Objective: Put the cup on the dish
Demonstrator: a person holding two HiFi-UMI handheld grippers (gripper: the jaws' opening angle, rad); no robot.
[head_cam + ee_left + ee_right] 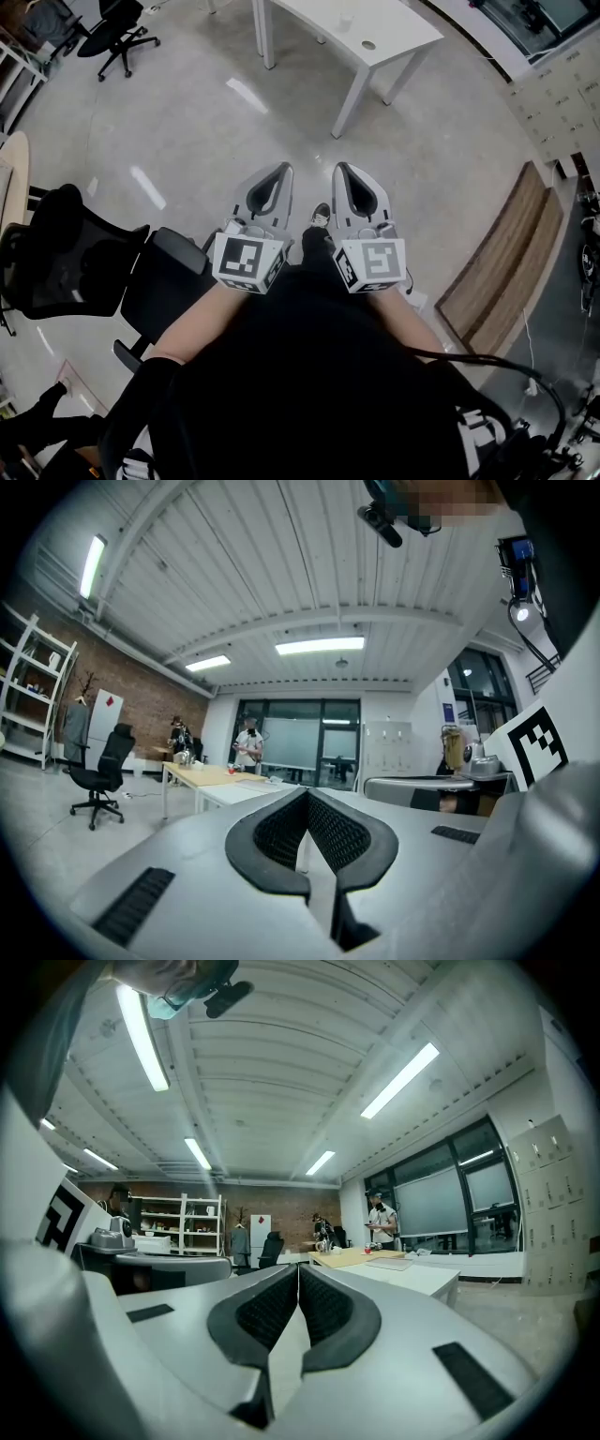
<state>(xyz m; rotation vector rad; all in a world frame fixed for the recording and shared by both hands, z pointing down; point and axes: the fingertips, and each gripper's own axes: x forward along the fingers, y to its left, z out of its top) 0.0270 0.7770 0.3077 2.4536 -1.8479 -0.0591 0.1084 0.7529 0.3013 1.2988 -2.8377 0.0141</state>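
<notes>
Open floor [187, 122] ahead of left claw [279, 173] and right claw [343, 172], free passage. Claws side by side, narrow gap between. White desk [398, 28] further ahead, legs in path. Black chair [66, 253] close at left. Wooden strip [502, 253] at right, well apart.

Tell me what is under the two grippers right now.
Glossy grey floor and one dark shoe between the left gripper and right gripper. The person's black clothing covers the floor nearer the body; no cup or dish shows there.

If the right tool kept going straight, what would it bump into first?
Nothing close. The right tool, shut, points level across the floor toward the white table, likely the first thing, though it might pass over it; depth is unclear.
</notes>
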